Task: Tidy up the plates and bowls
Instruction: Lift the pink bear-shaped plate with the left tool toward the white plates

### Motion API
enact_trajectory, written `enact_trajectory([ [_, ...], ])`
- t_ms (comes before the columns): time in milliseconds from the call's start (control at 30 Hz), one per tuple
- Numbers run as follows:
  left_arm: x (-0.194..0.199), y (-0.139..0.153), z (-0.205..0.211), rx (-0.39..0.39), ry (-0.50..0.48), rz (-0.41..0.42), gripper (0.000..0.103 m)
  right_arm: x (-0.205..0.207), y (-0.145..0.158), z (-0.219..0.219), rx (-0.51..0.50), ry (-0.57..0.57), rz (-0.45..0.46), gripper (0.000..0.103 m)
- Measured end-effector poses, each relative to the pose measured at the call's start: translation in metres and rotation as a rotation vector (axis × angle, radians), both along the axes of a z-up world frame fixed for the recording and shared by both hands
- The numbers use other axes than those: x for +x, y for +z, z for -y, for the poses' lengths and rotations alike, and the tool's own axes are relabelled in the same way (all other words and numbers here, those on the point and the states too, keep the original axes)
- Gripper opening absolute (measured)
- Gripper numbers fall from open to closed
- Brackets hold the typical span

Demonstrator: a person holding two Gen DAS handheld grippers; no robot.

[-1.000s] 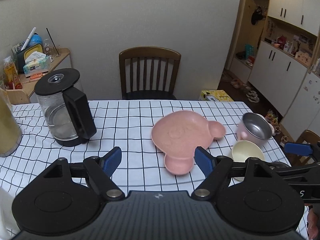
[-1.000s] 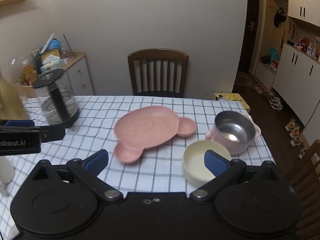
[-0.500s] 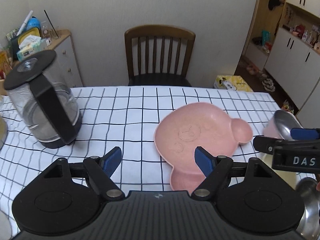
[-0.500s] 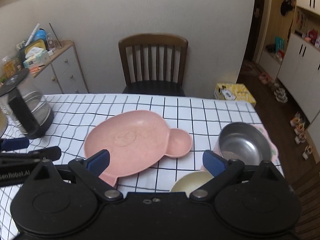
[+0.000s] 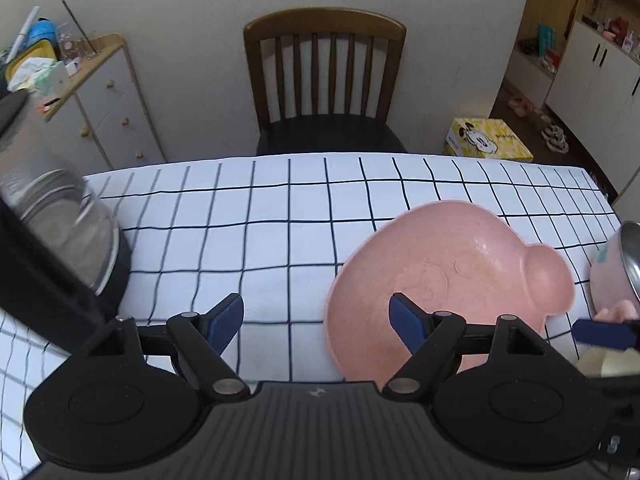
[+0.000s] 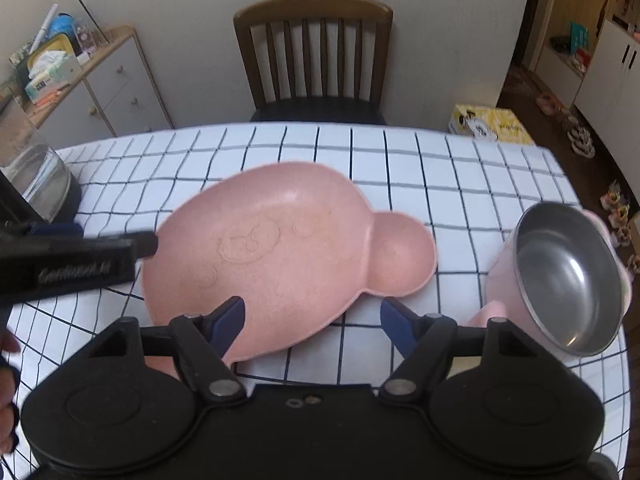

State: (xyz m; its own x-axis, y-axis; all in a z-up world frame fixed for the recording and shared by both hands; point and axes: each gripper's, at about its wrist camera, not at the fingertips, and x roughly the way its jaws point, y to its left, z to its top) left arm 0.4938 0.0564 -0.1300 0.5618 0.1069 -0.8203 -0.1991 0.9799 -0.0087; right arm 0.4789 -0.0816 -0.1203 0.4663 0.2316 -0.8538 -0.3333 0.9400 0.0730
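The pink bear-shaped plastic plate (image 6: pixel 280 248) lies flat at frame centre on the checked counter (image 6: pixel 460 168). The right gripper (image 6: pixel 312 320), jaws closing on nothing, straddles its near rim, probably lining up a pinch; the left gripper (image 5: pixel 316 318) hangs spread and empty beside it.

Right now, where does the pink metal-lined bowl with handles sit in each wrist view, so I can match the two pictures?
Left wrist view: the pink bowl with the steel lining is cut off at the right edge, just right of the pink bear-shaped plate.
Right wrist view: the bowl is in full view at right of centre, tilted, again right of the plate.
Shared landmark: the brown wooden chair behind the table.
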Motion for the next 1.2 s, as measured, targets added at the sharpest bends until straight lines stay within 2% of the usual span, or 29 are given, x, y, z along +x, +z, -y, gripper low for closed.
enact_trajectory([
  [100, 0.014, -0.006, 0.0, -0.007, -0.014, -0.011, 0.079, 0.006, -0.007, -0.002, -0.003, -0.014, -0.012, 0.067],
  [200, 0.025, -0.013, 0.002, 0.009, -0.027, -0.033, 0.073, 0.013, -0.014, -0.001, -0.003, -0.033, -0.03, 0.061],
  [333, 0.04, -0.022, 0.002, 0.011, -0.043, -0.055, 0.064, 0.021, -0.021, 0.005, 0.027, -0.068, -0.074, 0.056],
  [400, 0.046, -0.025, 0.0, -0.009, -0.05, -0.067, 0.057, 0.024, -0.025, 0.009, 0.057, -0.088, -0.104, 0.05],
  [467, 0.052, -0.028, -0.003, -0.031, -0.051, -0.077, 0.051, 0.026, -0.027, 0.011, 0.072, -0.105, -0.12, 0.049],
  [533, 0.055, -0.029, -0.004, -0.048, -0.058, -0.083, 0.044, 0.027, -0.029, 0.014, 0.098, -0.11, -0.136, 0.04],
  [667, 0.057, -0.033, -0.003, -0.055, -0.067, -0.097, 0.03, 0.031, -0.031, 0.018, 0.132, -0.142, -0.147, 0.031],
  [733, 0.056, -0.032, -0.003, -0.063, -0.071, -0.097, 0.022, 0.032, -0.033, 0.02, 0.13, -0.153, -0.144, 0.017],
  [900, 0.047, -0.031, -0.003, -0.07, -0.057, -0.099, 0.02, 0.03, -0.034, 0.019, 0.117, -0.153, -0.132, 0.014],
  [1200, 0.004, -0.009, -0.008, -0.089, -0.026, -0.081, 0.02, 0.012, -0.019, 0.018, 0.109, -0.1, -0.086, 0.013],
])
